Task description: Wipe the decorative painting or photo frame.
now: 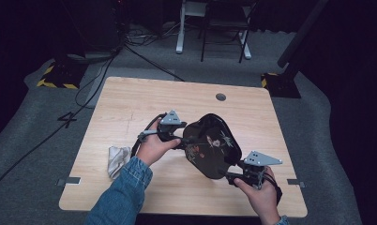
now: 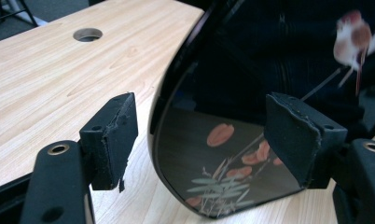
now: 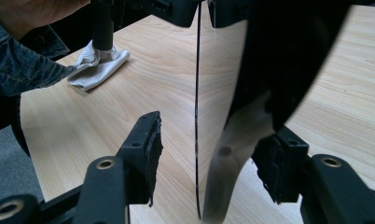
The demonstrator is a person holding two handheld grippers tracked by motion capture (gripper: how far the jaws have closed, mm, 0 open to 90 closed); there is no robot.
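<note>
A black lacquered tray (image 1: 210, 145) painted with flowers and a bird stands tilted on its edge on the wooden table (image 1: 144, 98). My left gripper (image 1: 184, 139) is at its left rim. In the left gripper view the jaws of this gripper (image 2: 202, 140) are wide apart and straddle the rim of the tray (image 2: 232, 140); the right pad (image 2: 293, 135) lies before the painted inner face. My right gripper (image 1: 231, 177) is at the tray's near right corner. Its jaws (image 3: 209, 163) also stand apart around the tray's thin edge (image 3: 197, 93), with a gap on the left side.
A crumpled white cloth (image 1: 117, 159) lies on the table left of my left forearm, and it also appears in the right gripper view as the cloth (image 3: 97, 67). A round cable hole (image 1: 220, 97) sits near the table's far edge. Chair legs and cables are on the floor beyond.
</note>
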